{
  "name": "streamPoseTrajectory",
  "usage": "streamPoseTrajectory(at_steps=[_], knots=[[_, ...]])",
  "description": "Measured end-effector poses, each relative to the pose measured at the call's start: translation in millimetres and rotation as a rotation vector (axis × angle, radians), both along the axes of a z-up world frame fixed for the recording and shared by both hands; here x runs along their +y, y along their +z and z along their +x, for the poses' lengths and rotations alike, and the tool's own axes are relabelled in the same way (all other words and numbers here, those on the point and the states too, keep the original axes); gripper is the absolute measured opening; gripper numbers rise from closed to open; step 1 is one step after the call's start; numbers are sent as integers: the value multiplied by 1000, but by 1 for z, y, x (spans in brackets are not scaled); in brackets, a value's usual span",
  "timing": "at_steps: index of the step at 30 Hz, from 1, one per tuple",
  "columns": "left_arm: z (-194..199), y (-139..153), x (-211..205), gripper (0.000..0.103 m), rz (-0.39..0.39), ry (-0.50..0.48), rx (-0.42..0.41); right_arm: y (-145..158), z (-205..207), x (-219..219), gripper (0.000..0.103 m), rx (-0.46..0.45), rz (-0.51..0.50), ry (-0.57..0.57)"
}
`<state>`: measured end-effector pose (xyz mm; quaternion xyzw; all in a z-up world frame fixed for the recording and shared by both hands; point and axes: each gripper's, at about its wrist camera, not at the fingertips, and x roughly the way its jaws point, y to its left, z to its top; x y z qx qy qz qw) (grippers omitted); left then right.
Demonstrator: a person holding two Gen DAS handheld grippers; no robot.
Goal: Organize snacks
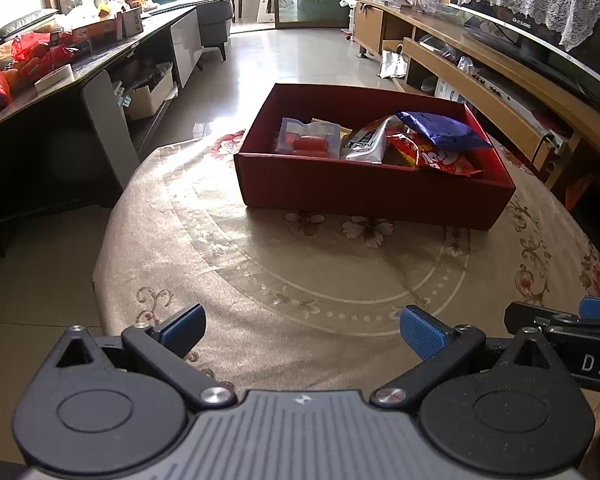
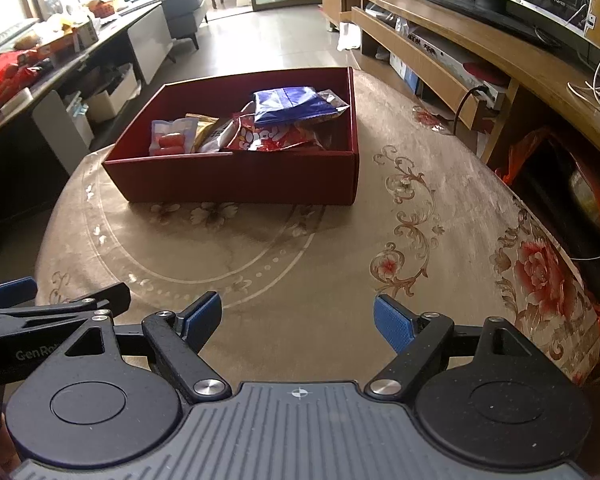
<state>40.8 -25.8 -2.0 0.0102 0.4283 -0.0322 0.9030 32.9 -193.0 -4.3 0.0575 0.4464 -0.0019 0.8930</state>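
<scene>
A dark red cardboard box stands on the round table with the beige floral cloth. In it lie several snack packs: a clear pack of red sausages, a silver pack, a red pack and a blue bag on top. The right wrist view shows the same box with the blue bag. My left gripper is open and empty, near the table's front edge. My right gripper is open and empty beside it, well short of the box.
A dark side table cluttered with bags and boxes stands at the left. A long wooden TV cabinet runs along the right, with a TV on it. An orange bag sits by the table's right edge. Tiled floor lies beyond.
</scene>
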Motion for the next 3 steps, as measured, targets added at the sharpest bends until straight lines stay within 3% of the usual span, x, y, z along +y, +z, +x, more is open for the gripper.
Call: streamPoseTrajectory(at_steps=[3], knots=[[-2,1,-1,103,3,-3,-1,0,0,-1,88,0,4,-1]])
